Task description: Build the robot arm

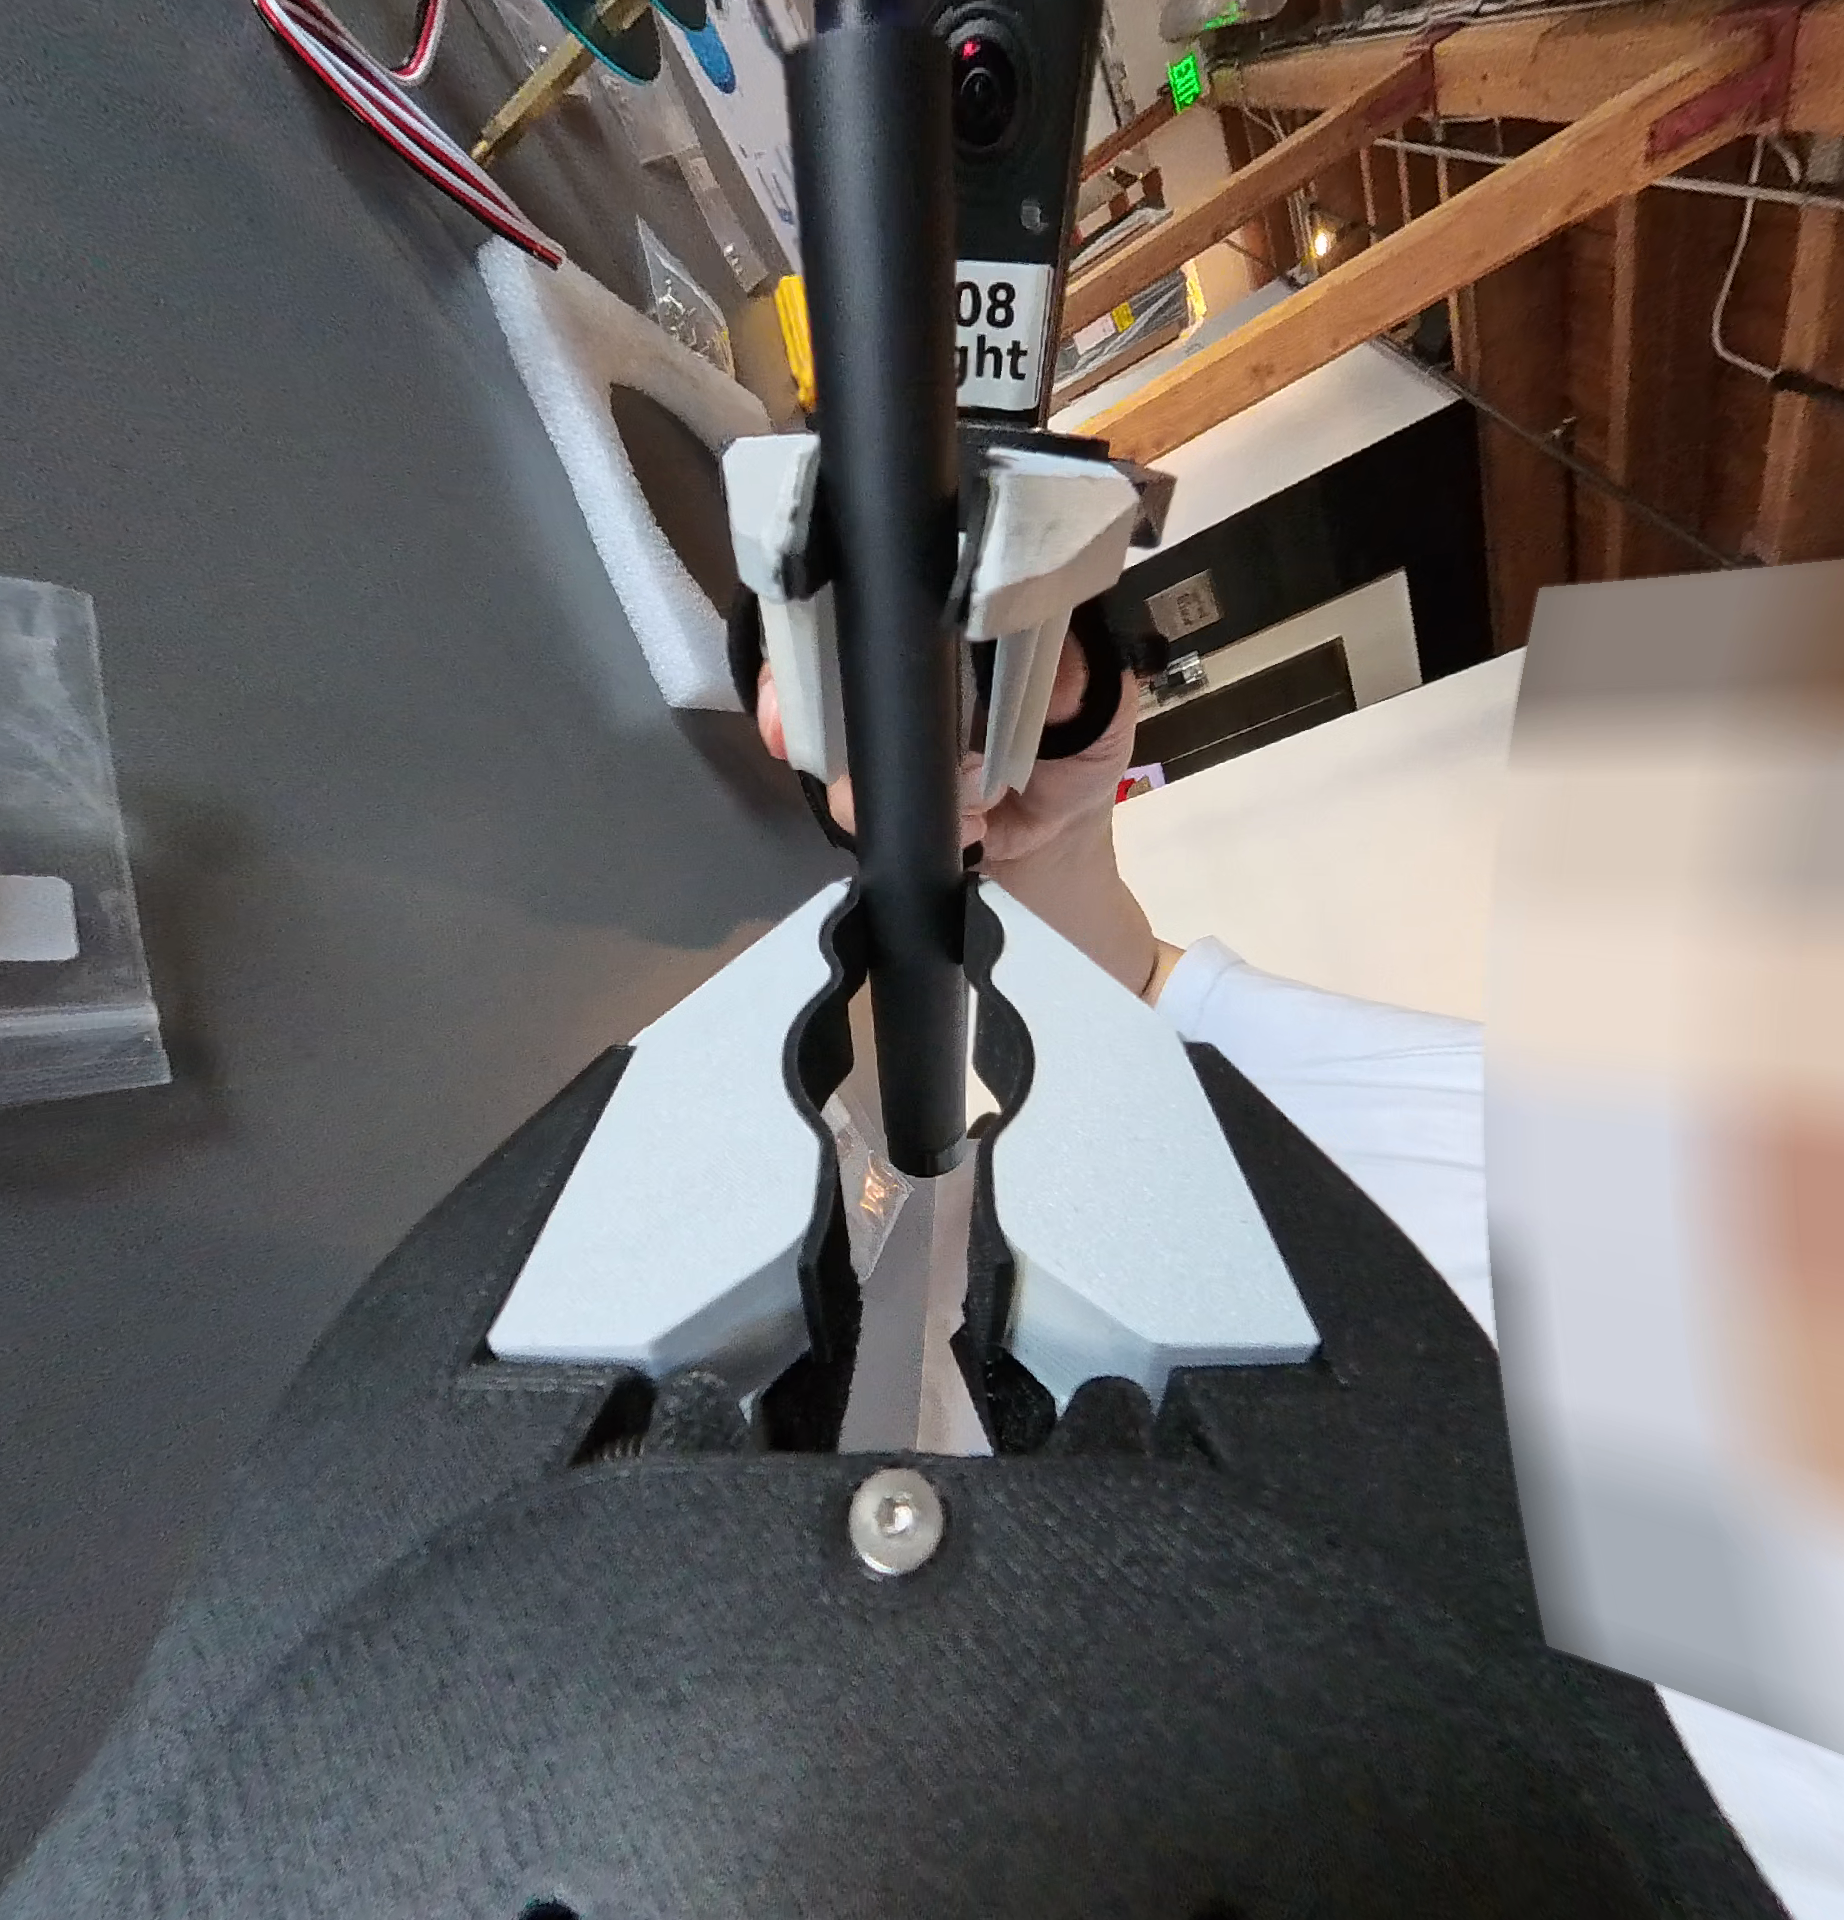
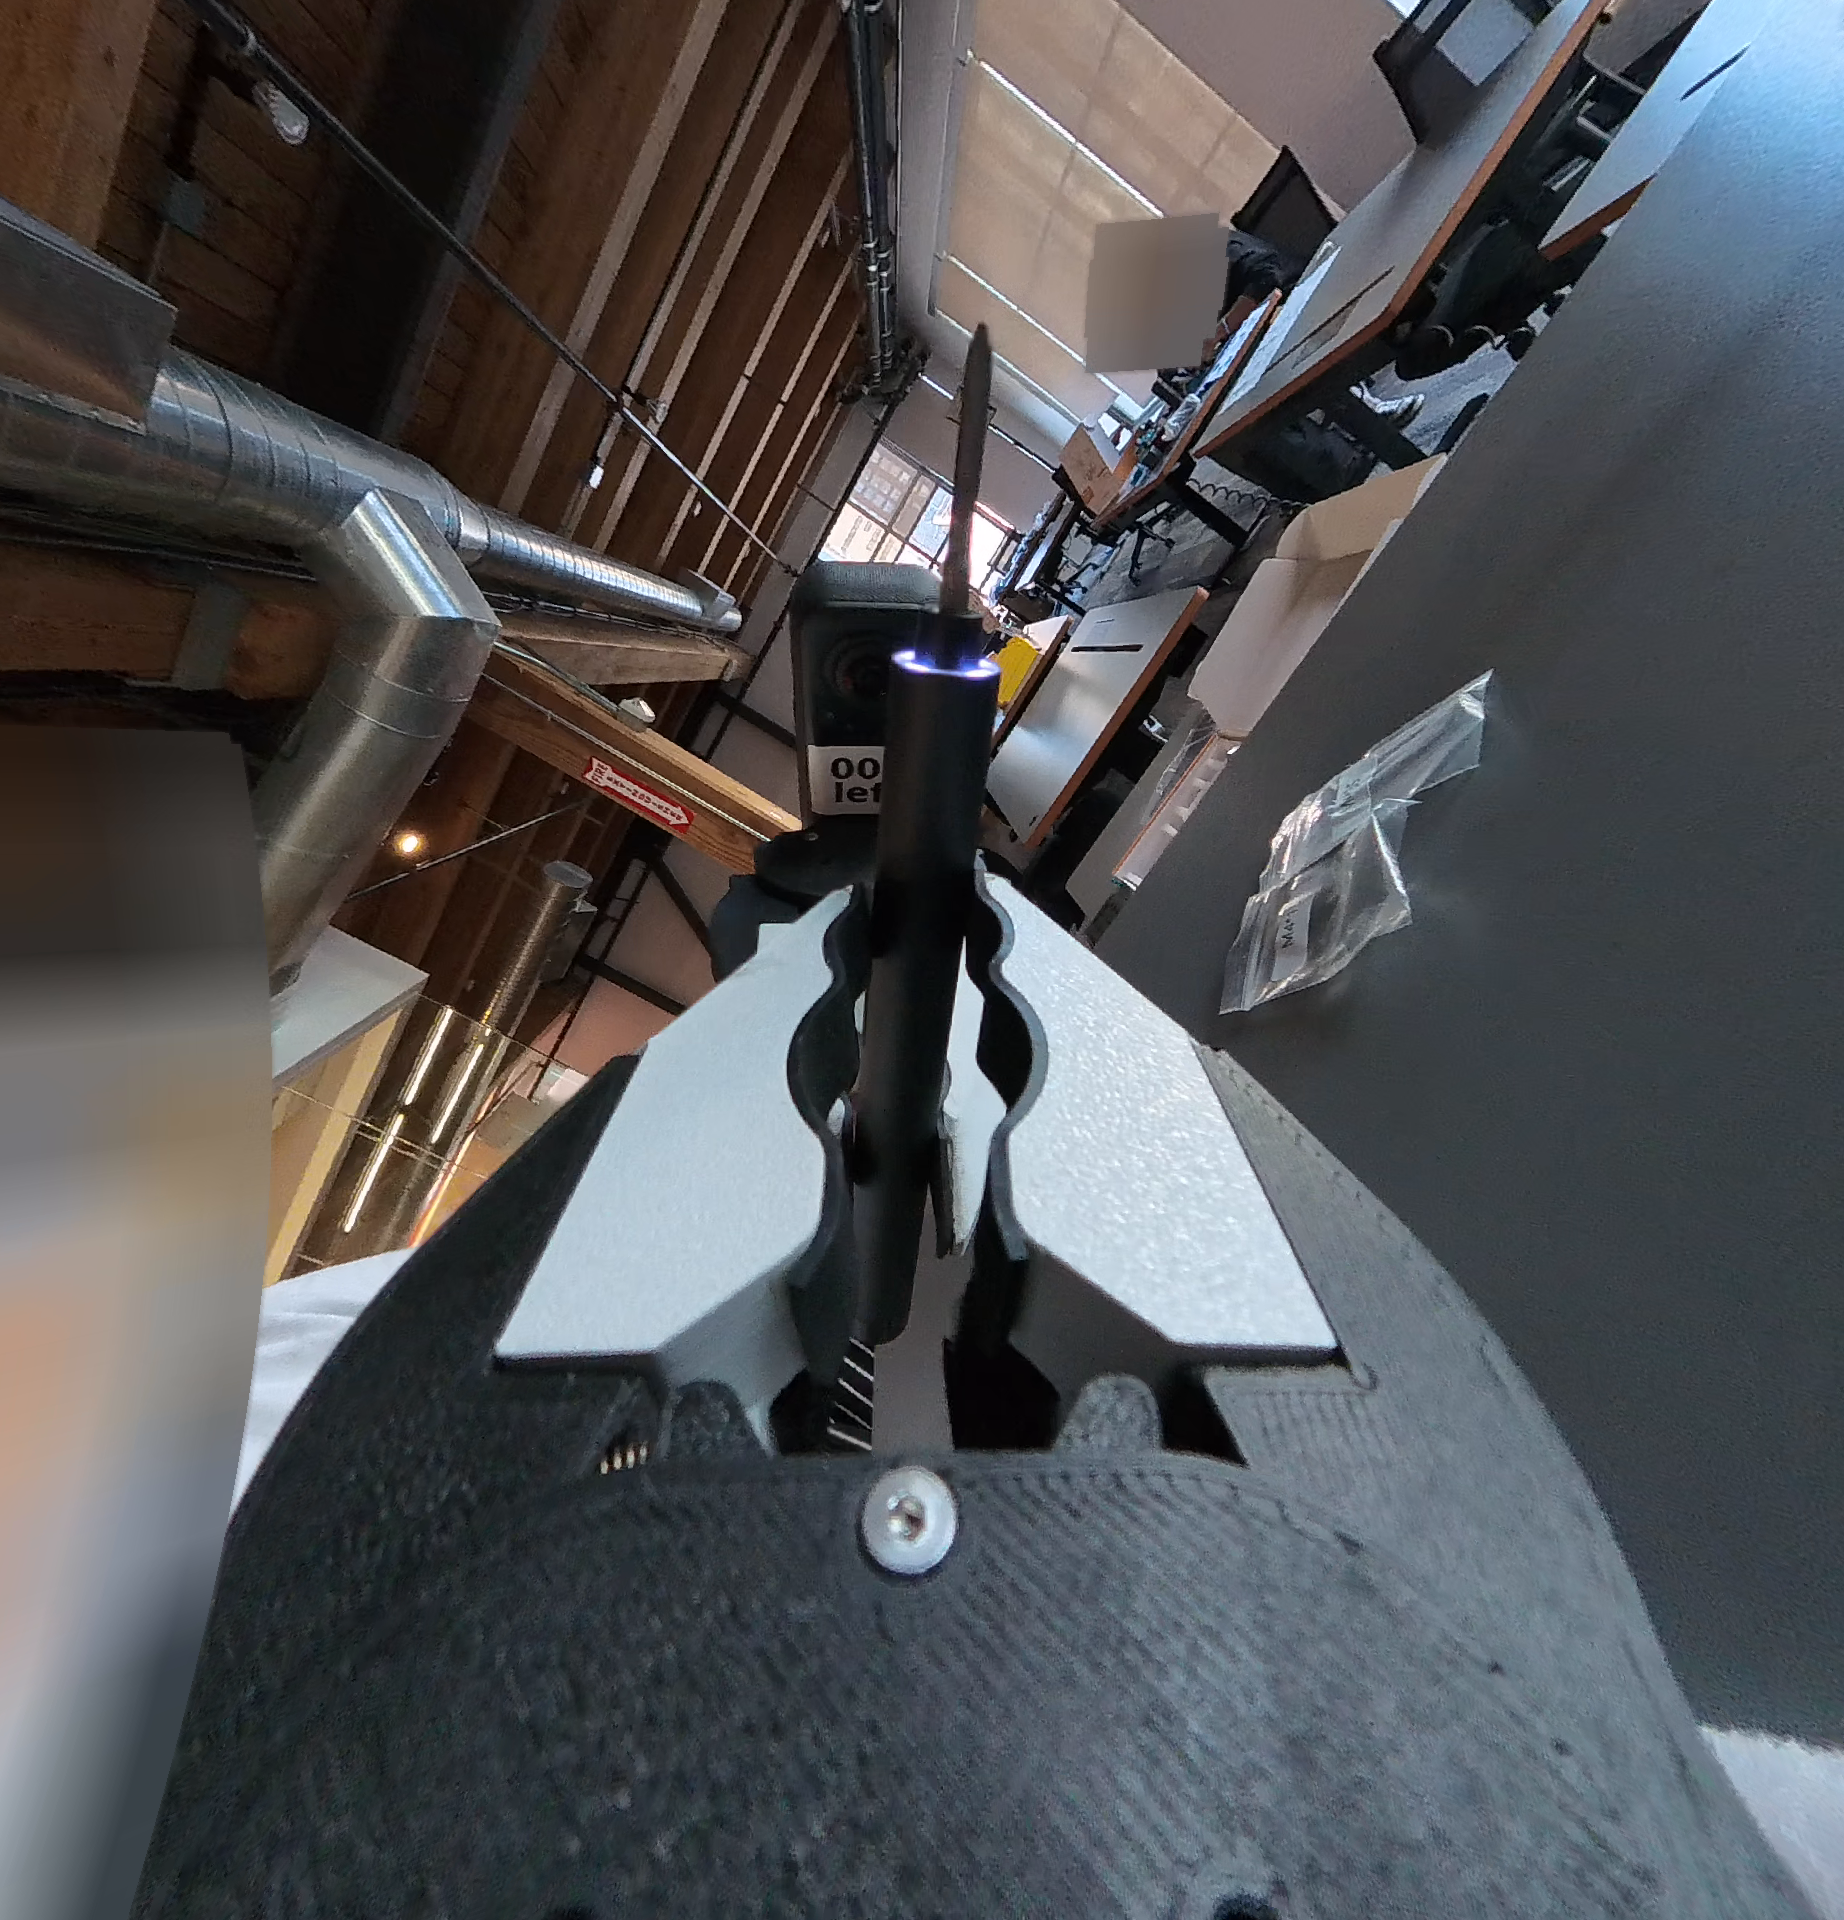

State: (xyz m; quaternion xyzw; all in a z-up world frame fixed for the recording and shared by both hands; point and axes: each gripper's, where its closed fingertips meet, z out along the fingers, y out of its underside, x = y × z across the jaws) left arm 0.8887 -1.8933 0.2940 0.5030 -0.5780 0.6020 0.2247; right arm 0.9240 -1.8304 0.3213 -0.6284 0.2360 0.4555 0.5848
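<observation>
Electric screwdriver (image 1: 902, 644) clamped in both of my grippers at once, held off the grey table (image 1: 305, 623).

My left gripper (image 1: 910, 914) was closed on the black barrel near its butt end; the right gripper (image 1: 882, 540) was closed on it further along, at 12 o'clock from the left one. In the right wrist view the right gripper (image 2: 913, 914) gripped mid-barrel, with the lit ring and bit (image 2: 968, 468) pointing on to 12 o'clock. Judged stiff, smooth and round, moderately light; likely to twist or slip, so best taken on the barrel, never the thin bit. Clear bags (image 2: 1344, 862) lay at 2 o'clock, white foam (image 1: 596, 416) at 11 o'clock.
</observation>
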